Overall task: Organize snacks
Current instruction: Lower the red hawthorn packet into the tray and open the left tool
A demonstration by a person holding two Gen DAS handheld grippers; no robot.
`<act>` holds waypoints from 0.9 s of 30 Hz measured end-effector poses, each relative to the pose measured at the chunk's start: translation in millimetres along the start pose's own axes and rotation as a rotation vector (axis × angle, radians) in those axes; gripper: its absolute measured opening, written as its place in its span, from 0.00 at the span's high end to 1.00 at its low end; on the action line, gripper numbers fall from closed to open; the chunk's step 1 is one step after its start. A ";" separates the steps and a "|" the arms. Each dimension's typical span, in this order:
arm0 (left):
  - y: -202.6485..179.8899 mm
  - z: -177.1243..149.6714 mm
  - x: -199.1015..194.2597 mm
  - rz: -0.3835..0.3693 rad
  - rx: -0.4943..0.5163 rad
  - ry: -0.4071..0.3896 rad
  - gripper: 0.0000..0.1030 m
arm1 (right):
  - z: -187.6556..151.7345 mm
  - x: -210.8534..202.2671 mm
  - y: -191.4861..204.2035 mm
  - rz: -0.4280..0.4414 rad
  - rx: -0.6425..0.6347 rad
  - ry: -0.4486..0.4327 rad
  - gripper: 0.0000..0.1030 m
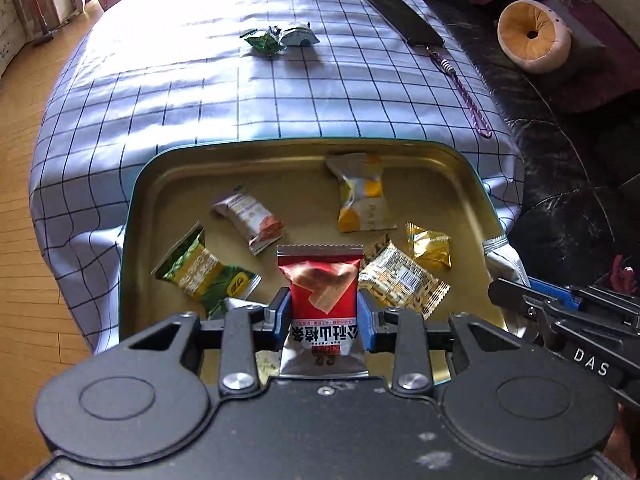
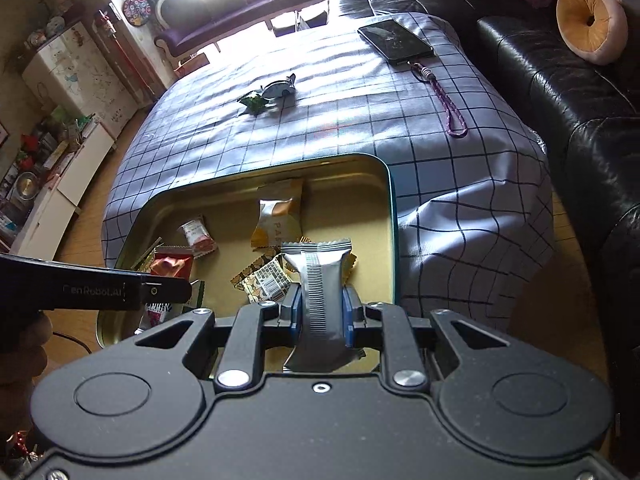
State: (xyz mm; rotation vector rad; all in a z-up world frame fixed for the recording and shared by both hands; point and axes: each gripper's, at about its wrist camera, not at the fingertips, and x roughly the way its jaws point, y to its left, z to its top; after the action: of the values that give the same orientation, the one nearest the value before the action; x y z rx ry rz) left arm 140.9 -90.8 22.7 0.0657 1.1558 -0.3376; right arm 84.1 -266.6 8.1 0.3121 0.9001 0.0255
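My left gripper is shut on a red snack packet, held over the gold tin tray. My right gripper is shut on a silver snack packet above the tray's right part. Several wrapped snacks lie in the tray: a green one, a white-orange one, a yellow-white one, a gold one and a patterned one. A green packet and a white-blue packet lie far off on the checked cloth.
A phone with a purple strap lies at the far right of the checked tablecloth. A black leather sofa with a round cushion flanks the right. Wooden floor lies left.
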 end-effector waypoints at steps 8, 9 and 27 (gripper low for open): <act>-2.2 -1.6 0.2 0.021 -0.004 -0.002 0.66 | -0.4 0.6 3.3 -0.003 -0.017 -0.008 0.72; -2.2 -2.1 0.0 0.032 -0.005 -0.005 0.66 | -0.8 1.0 4.1 -0.002 -0.020 -0.008 0.72; 16.3 -11.7 -0.9 0.239 -0.057 -0.051 0.66 | 0.1 6.1 17.8 0.004 -0.062 -0.010 0.72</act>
State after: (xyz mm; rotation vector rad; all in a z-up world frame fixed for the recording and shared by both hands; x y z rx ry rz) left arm 135.1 -72.5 16.8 0.1432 1.0930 -0.0947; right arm 89.9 -248.8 8.4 0.2559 0.8871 0.0553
